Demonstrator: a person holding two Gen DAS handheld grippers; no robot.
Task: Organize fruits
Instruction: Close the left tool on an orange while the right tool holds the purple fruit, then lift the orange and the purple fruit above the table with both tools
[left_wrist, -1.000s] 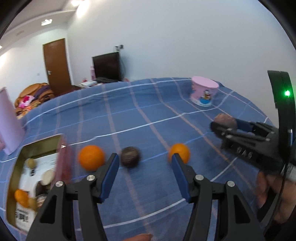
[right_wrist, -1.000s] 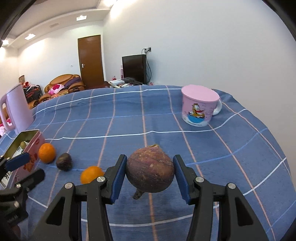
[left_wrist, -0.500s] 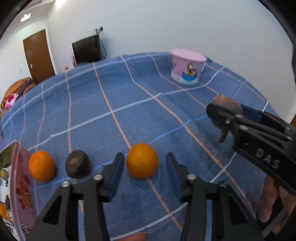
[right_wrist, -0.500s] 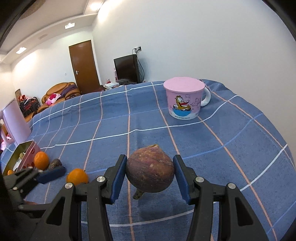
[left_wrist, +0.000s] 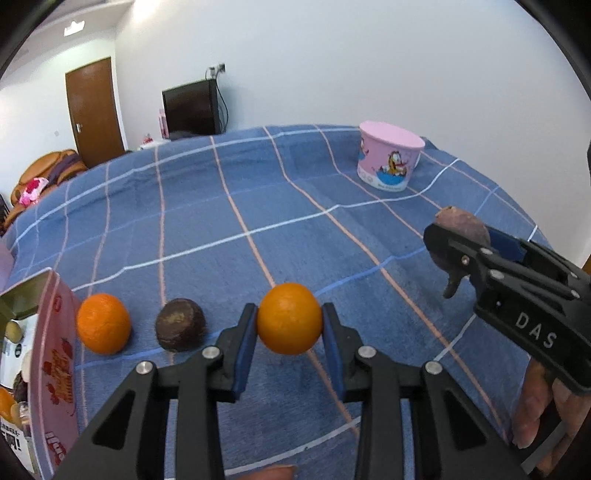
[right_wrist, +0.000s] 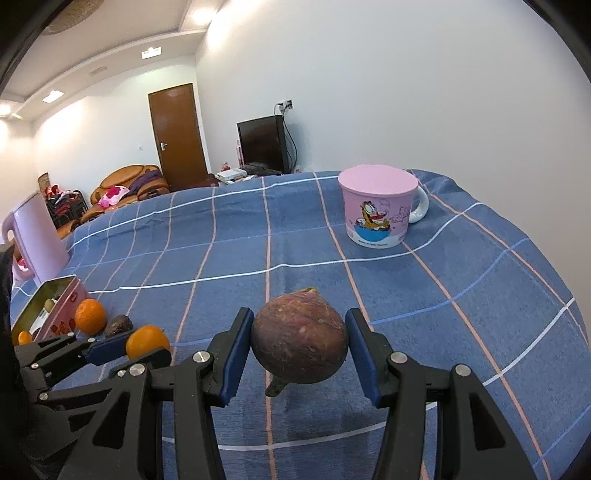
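An orange (left_wrist: 289, 318) sits pinched between the blue pads of the left gripper (left_wrist: 289, 332), low over the blue checked cloth (left_wrist: 229, 206). The right gripper (right_wrist: 300, 347) clamps a round purple-brown fruit (right_wrist: 300, 339), held off the cloth. To the left lie a dark brown fruit (left_wrist: 180, 329) and a second orange (left_wrist: 103, 323) just beside the pink tin (left_wrist: 55, 369), with a lidded pink mug (right_wrist: 378, 208) well apart at the far right.

"DAS" in white letters on right gripper (left_wrist: 461, 240) body; pink tin (left_wrist: 55, 369) and mug (right_wrist: 376, 206) print unreadable.
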